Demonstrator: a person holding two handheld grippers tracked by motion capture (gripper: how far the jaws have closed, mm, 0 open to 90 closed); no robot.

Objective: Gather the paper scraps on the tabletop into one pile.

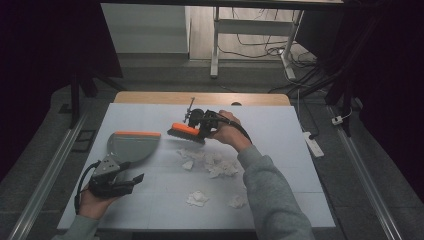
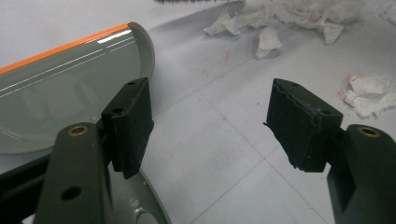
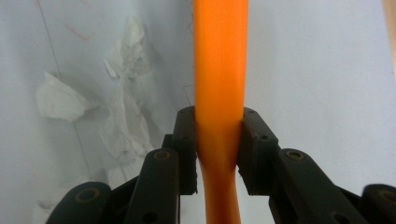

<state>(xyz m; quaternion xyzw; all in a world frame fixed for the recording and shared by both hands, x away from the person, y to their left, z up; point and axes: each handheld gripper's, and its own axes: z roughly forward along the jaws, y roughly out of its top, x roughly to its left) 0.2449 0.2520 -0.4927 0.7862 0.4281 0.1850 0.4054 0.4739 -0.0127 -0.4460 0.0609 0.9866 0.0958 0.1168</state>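
A grey dustpan (image 1: 131, 146) with an orange lip lies on the left of the white table (image 1: 280, 130). My left gripper (image 1: 131, 171) hovers just behind it, open. In the left gripper view the dustpan (image 2: 60, 93) shows beyond the left jaw, and my left gripper (image 2: 212, 116) has only bare table between its pads. My right gripper (image 1: 202, 125) holds an orange brush (image 1: 186, 131) with dark bristles above the table's middle. In the right gripper view my right gripper (image 3: 218, 140) is shut on the orange brush handle (image 3: 219, 65). Crumpled white paper scraps (image 1: 212, 162) lie just below the brush.
More paper scraps lie nearer the front edge (image 1: 197, 198) and to their right (image 1: 238, 201). The left gripper view shows paper scraps (image 2: 299, 18) ahead and another scrap (image 2: 369, 93) to the right. A wooden strip (image 1: 200, 97) edges the far side of the table.
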